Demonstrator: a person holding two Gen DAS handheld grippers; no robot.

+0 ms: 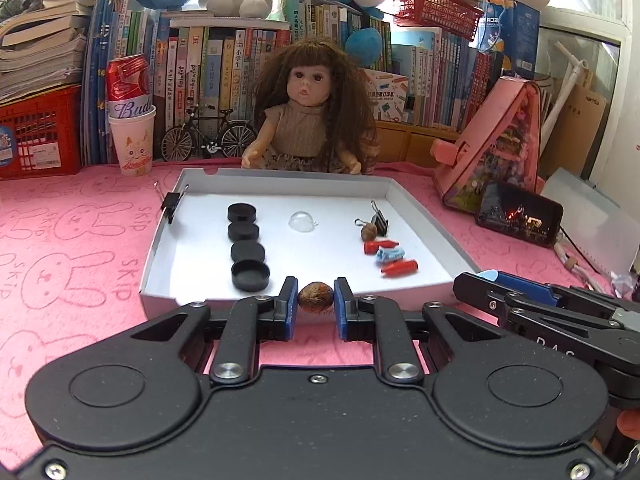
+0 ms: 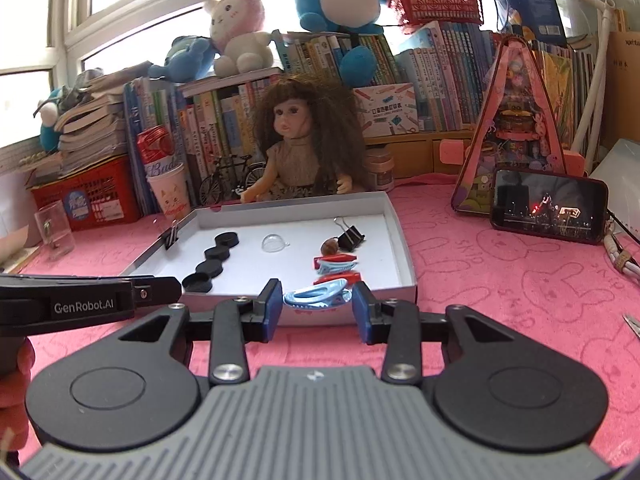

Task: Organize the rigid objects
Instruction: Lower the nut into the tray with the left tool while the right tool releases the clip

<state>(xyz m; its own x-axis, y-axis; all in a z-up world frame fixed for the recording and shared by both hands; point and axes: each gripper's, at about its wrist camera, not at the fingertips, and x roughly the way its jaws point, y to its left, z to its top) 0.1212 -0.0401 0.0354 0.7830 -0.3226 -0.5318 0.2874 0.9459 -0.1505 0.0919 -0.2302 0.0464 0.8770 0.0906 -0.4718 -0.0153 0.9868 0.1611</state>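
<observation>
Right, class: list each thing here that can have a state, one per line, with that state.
left tongs: shut on a brown nut
right tongs: shut on a light blue hair clip
white box: open, lidless
black caps: four in a row, nearest one hollow side up
binder clip on the wall: clamped to the box's left wall
loose binder clip: lying inside the box
phone: screen lit, propped
beer can: upright in a paper cup
</observation>
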